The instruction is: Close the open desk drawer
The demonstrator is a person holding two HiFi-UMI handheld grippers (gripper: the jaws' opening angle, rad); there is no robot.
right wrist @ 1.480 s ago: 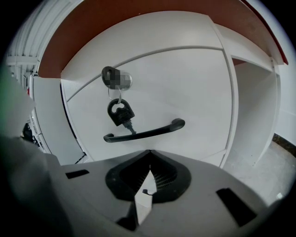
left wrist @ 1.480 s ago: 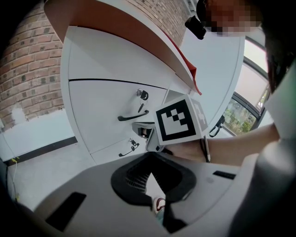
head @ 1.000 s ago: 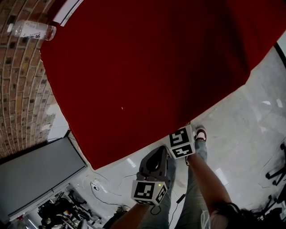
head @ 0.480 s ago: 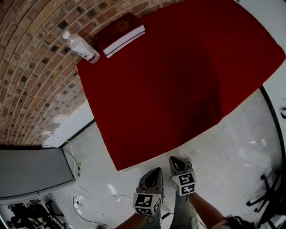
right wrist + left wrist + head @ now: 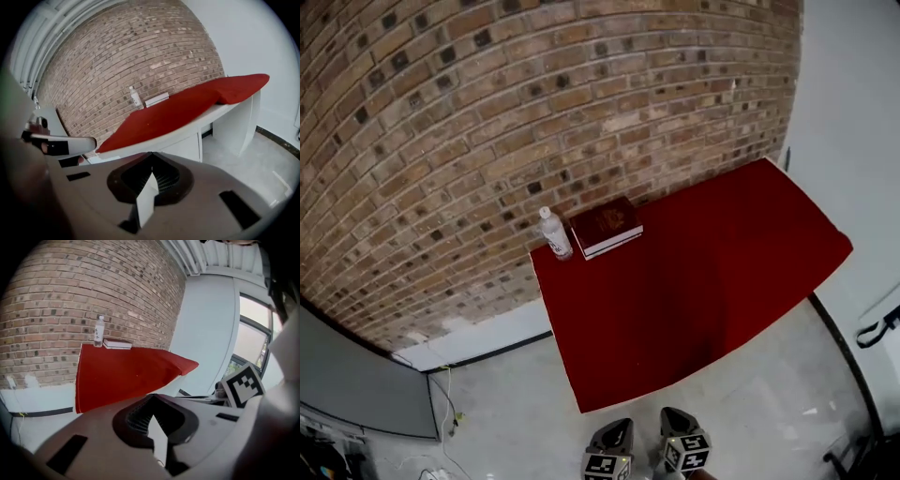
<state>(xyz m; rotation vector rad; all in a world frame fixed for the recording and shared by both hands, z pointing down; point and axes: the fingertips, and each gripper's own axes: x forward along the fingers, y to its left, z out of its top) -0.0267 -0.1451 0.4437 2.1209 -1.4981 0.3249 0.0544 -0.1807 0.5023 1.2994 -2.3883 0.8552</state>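
A desk covered by a red cloth [image 5: 694, 281] stands against a brick wall [image 5: 487, 112]. The right gripper view shows the red cloth [image 5: 187, 105] on top and a white drawer front [image 5: 185, 146] under the desk edge; I cannot tell how far out it stands. My left gripper [image 5: 622, 429] and right gripper [image 5: 669, 418] sit side by side at the bottom edge, well short of the desk. Both are shut and hold nothing. The left gripper [image 5: 152, 398] and the right gripper [image 5: 151, 155] each show their tips meeting.
A clear water bottle [image 5: 554, 233] and a dark red book [image 5: 606, 226] lie at the desk's back left corner by the wall. A grey panel [image 5: 356, 394] and floor cables [image 5: 445, 403] are at the left. A white desk leg [image 5: 246, 122] stands at the right.
The head view has pulled back and tilted up: the desk is now far off with the brick wall filling the top, and both grippers sit lower in the picture, still shut.
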